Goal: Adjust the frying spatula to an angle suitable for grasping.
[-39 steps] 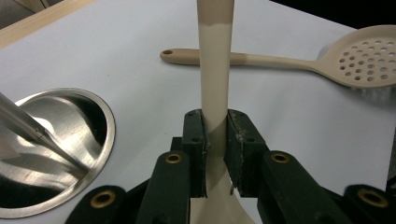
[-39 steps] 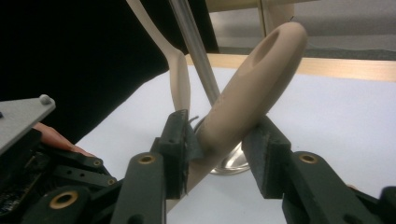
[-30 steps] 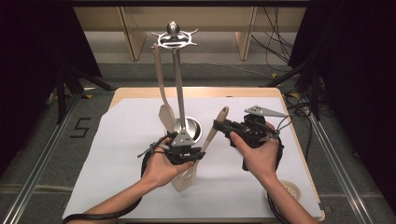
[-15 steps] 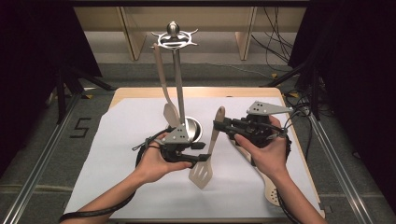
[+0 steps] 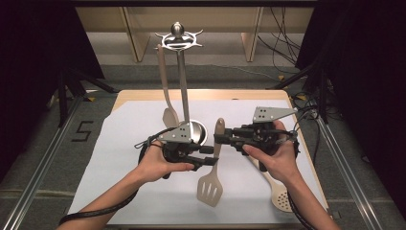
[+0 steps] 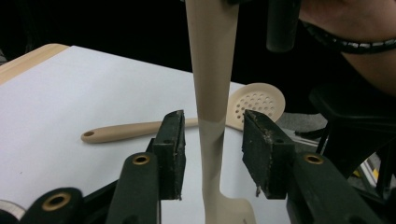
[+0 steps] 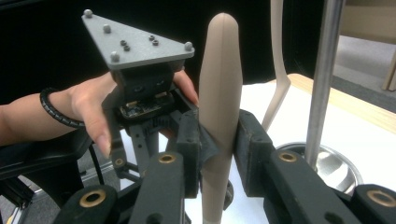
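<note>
A beige slotted spatula (image 5: 210, 189) hangs nearly upright over the white mat, blade down. My right gripper (image 5: 220, 139) is shut on the top of its handle (image 7: 219, 84), both pads pressing it. My left gripper (image 5: 210, 160) reaches in from the left lower down. Its jaws stand either side of the handle (image 6: 212, 70) with a gap on each side. They have just been closing after opening wide, and the handle stays between them untouched.
A metal utensil stand (image 5: 182, 86) with a round base (image 5: 198, 132) rises just behind the grippers, and a beige spoon (image 5: 165, 91) hangs from its top ring. A beige slotted spoon (image 5: 280, 196) lies on the mat at the front right.
The spatula has swung from a slant to nearly upright, and its blade has moved right. The left jaws have come off the handle, and the right gripper now carries it.
</note>
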Tool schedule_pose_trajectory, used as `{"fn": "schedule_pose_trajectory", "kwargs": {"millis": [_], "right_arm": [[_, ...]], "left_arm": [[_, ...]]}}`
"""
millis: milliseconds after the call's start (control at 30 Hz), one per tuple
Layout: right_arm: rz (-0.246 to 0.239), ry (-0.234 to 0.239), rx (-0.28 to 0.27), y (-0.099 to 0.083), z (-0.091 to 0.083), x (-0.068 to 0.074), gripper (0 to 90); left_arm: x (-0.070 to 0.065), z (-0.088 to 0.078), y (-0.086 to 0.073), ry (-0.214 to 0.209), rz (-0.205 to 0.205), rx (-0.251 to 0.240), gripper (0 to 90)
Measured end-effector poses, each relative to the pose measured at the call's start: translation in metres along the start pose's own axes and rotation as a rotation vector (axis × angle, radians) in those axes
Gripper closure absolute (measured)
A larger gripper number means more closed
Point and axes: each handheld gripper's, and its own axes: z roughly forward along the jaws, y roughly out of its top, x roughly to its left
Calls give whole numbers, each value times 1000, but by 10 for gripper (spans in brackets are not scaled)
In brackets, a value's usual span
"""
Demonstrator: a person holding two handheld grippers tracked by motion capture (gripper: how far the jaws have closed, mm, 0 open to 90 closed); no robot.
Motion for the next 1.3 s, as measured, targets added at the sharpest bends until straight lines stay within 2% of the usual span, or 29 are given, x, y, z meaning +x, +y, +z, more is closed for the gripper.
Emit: {"fn": "schedule_pose_trajectory", "kwargs": {"millis": [33,67,100,133,167,267,300,367,467,533,567,600,633,733,767,800,833,867,900,1000,1033,1067,1100,1167,1200,1233,1300], "right_arm": [[0,3,4,0,0,0,746],[-25,-13,-21,0,2,0,746],[-23,-10,-2,1,1,1,746],[-25,2,-15,1,3,1,746],[-5,15,-7,1,3,2,746],[-6,16,-7,2,5,2,746],[15,20,-3,2,4,4,746],[0,28,-14,2,5,3,746],[-2,49,-26,3,5,3,745],[-11,56,-47,3,6,3,740],[2,52,-39,2,5,4,733],[8,47,-47,2,5,4,711],[-2,31,-57,2,5,4,694],[20,10,-66,0,2,5,636],[12,-5,-76,-1,1,4,621],[30,2,-84,-1,-1,4,617],[44,-9,-85,-2,-3,5,617],[23,-12,-98,-3,-4,2,617],[37,-33,-105,-5,-6,1,616],[57,-56,-123,-11,-13,-4,612],[74,-71,-120,-13,-14,-5,612],[73,-89,-122,-15,-16,-7,612],[64,-129,-129,-18,-17,-9,612],[119,-167,-119,-23,-20,-9,612],[107,-228,-126,-29,-20,-14,612],[107,-228,-126,-29,-20,-14,612],[107,-306,-107,-37,-20,-19,611]], "left_arm": [[1,0,1,-1,14,-6,611],[1,-1,1,-9,15,-13,625],[1,-1,1,-14,15,-16,634],[1,0,2,-17,16,-20,647],[1,0,2,-21,13,-27,656],[1,0,2,-25,13,-35,699],[0,-1,1,-9,-11,-44,719],[2,-2,2,-25,19,-48,747],[0,-3,3,-24,7,-51,753],[-2,-5,4,3,-7,-41,756],[-4,-5,4,20,-28,-39,757],[-3,-6,6,30,8,-28,757],[-3,-7,6,51,6,-20,758],[-3,-9,7,91,5,-15,760],[-3,-10,8,109,9,-5,760],[-2,-11,8,120,15,1,760],[-3,-12,8,132,-1,-2,760],[-3,-12,9,138,-15,-7,760],[-3,-14,10,153,-11,-2,760],[-3,-17,12,176,-11,-3,761],[-1,-18,13,178,16,0,761],[-1,-19,15,190,10,-4,761],[-1,-20,16,199,13,-5,761],[-1,-23,18,217,13,0,761],[-1,-24,18,225,14,2,761],[0,-25,19,228,13,-2,761],[1,-27,21,241,12,-5,761]]}}
